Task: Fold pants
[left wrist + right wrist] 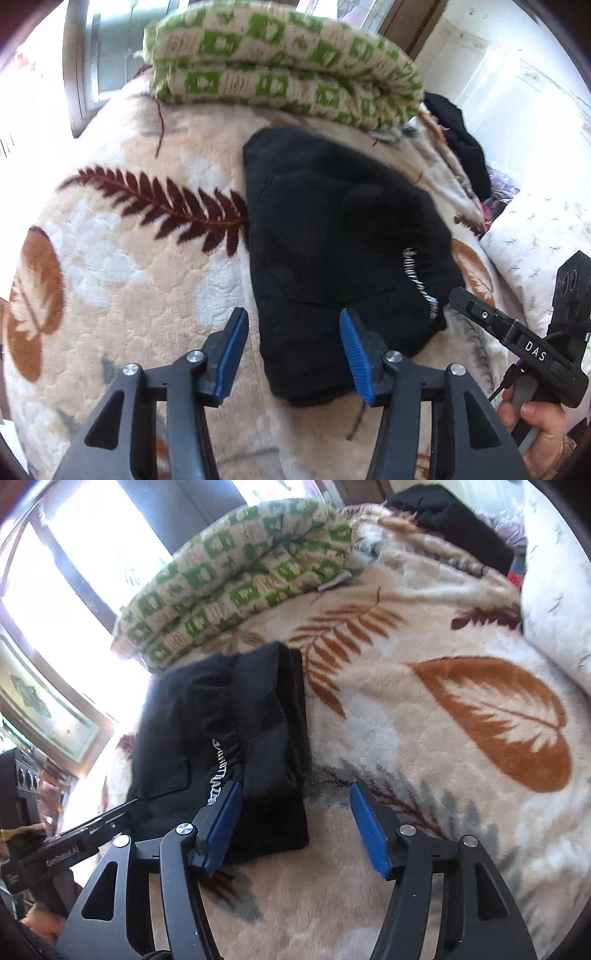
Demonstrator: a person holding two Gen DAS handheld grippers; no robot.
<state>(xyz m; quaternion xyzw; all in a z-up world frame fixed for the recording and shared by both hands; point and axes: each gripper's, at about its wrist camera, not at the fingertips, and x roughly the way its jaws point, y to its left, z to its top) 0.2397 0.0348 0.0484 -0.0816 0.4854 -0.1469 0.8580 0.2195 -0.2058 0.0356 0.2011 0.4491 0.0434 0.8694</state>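
Note:
Black pants [332, 236] lie folded into a compact bundle on a cream leaf-patterned blanket [129, 266]. White lettering runs along their waistband. My left gripper [293, 334] is open and empty, hovering over the bundle's near left edge. In the right wrist view the pants [229, 738] show their folded edge and waistband. My right gripper [295, 812] is open and empty, straddling the bundle's near right corner. The right gripper's body also shows in the left wrist view [517, 332], beside the pants.
A folded green and white patterned blanket [280, 62] lies behind the pants. Another dark garment [461, 144] sits at the back right. A white pillow [535, 236] lies at the right. Windows stand behind the bed.

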